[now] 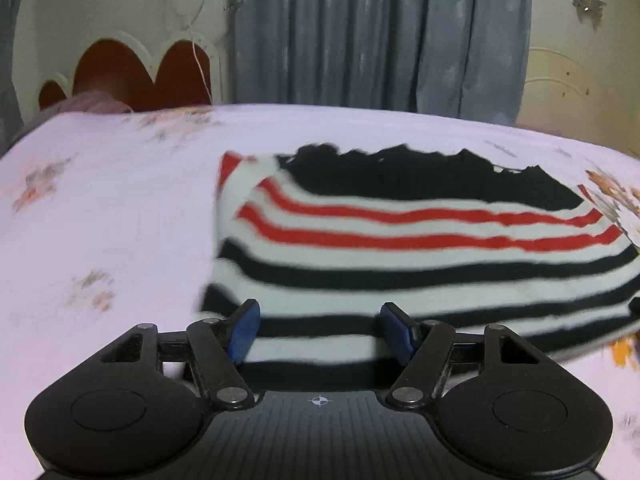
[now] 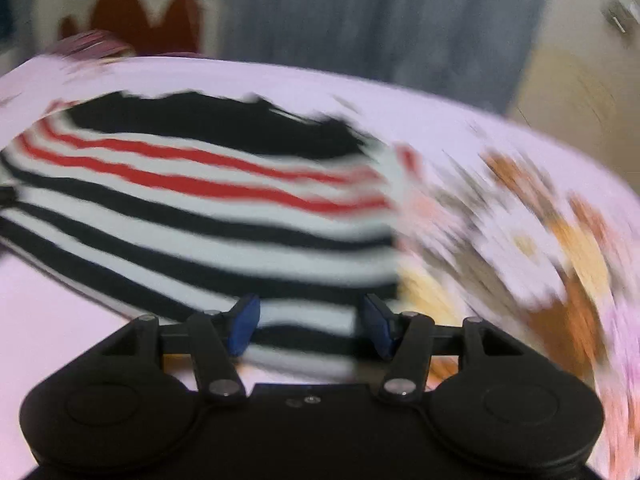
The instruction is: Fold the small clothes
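Looking down, we see the striped top [image 1: 400,240] lying on the floral sheet [image 1: 100,200]. Our left gripper [image 1: 320,332] and right gripper [image 2: 310,326] stand over its near hem, jaws parted, blue pads [image 1: 244,332] pressing on nothing.

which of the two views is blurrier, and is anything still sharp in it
Right wrist view is far blurrier: the striped garment and floral bedsheet smear diagonally, while the right gripper itself stays fairly crisp. Left wrist view is only mildly soft on the garment; its curtain reads clearly, and the bed edge bows from fisheye distortion.
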{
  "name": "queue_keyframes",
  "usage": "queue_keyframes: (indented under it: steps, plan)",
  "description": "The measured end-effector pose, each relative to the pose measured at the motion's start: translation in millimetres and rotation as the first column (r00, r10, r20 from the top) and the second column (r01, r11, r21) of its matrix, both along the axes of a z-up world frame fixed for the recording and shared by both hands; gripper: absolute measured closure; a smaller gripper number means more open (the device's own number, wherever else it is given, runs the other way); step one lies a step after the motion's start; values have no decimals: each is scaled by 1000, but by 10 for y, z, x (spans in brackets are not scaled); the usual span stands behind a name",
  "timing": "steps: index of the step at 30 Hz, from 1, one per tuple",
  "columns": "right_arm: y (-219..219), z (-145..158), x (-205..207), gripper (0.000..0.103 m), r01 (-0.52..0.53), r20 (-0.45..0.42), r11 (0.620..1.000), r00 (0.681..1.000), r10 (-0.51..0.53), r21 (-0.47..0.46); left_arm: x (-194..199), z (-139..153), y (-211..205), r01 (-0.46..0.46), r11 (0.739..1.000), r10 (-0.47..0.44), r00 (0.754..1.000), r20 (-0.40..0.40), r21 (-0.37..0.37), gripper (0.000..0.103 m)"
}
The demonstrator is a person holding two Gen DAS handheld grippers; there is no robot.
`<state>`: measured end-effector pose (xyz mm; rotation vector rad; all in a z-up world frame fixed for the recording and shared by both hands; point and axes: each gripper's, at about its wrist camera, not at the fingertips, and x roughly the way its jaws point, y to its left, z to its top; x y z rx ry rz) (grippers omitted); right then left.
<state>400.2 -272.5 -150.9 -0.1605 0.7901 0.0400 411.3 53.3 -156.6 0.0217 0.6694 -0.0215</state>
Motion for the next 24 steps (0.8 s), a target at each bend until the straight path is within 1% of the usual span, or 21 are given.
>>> queue_keyframes:
  steps: [1, 2, 4, 5, 6, 7, 8, 9, 10, 12, 13, 14, 15, 16, 18, 19, 20, 21, 22, 23, 24]
  plan:
    - [-84, -5, -14, 54, 2, -6, 1000, 1000, -2, 29, -21, 18, 1, -7, 1000, 7, 1000, 1, 18, 36]
    - [-93, 8, -30, 55, 7, -8, 1000, 1000, -7, 28, -38, 51, -45, -18, 999, 18, 1000, 2, 33, 36]
    - [14, 78, -40, 61, -5, 2, 1000, 1000, 5, -4, -85, 116, -119, -21, 1000, 21, 999, 38, 11, 36]
    - [46, 136, -69, 60, -13, 23, 1000, 1000, 13, 10, -115, 131, -158, -17, 1000, 16, 999, 48, 8, 36]
    - [85, 184, -114, 60, -24, 40, 999, 999, 23, 34, -106, 110, -204, -17, 999, 16, 999, 29, 28, 36]
    - [116, 194, -124, 61, -39, 42, 998, 998, 37, 44, -68, 37, -244, -21, 998, 22, 1000, -17, 53, 36]
    - [142, 141, -113, 63, -42, 17, 999, 999, 42, 28, -44, -35, -239, -23, 998, 26, 998, -56, 56, 36]
    - [138, 39, -75, 63, -23, -30, 1000, 999, 23, -2, -60, -42, -224, -27, 998, 29, 998, -58, 48, 36]
    - [98, 1, -50, 62, -14, -36, 1000, 999, 15, 7, -79, 8, -231, -40, 998, 42, 998, -45, 45, 36]
    - [124, 87, -51, 61, 5, -32, 1000, 999, -4, 22, -151, 134, -320, -23, 999, 23, 1000, 8, 26, 36]
    - [190, 153, -70, 60, -10, -3, 1000, 1000, 10, 24, -185, 190, -403, 5, 1000, -5, 999, 32, 2, 36]
    - [277, 222, -100, 59, -40, 33, 998, 999, 38, 40, -184, 211, -508, 40, 999, -39, 999, 33, -12, 36]
    - [406, 272, -111, 56, -83, 52, 995, 995, 79, 62, -166, 208, -654, 82, 997, -82, 996, 25, -13, 36]
    - [515, 265, -85, 55, -116, 45, 991, 993, 113, 73, -141, 188, -757, 104, 995, -104, 994, 13, -8, 36]
    - [698, 172, -34, 54, -138, 5, 988, 990, 138, 69, -34, 73, -944, 143, 990, -142, 988, -68, 11, 36]
    - [737, 81, -2, 54, -129, -28, 990, 991, 131, 55, 28, -11, -1001, 146, 988, -140, 983, -115, 46, 35]
    - [729, 18, 11, 54, -116, -50, 992, 992, 119, 55, 19, 8, -984, 140, 989, -135, 986, -99, 40, 35]
    - [688, 32, -5, 54, -110, -45, 991, 992, 114, 73, -4, 70, -938, 119, 993, -116, 990, -85, 28, 35]
    - [679, 93, -53, 54, -108, -45, 991, 993, 112, 75, -63, 141, -858, 100, 994, -99, 994, -38, 32, 35]
    - [618, 157, -101, 54, -99, -14, 993, 995, 100, 70, -128, 192, -750, 67, 996, -67, 998, 11, 54, 35]
    - [527, 203, -137, 54, -72, 19, 996, 997, 71, 58, -162, 203, -607, 21, 998, -23, 999, 31, 64, 35]
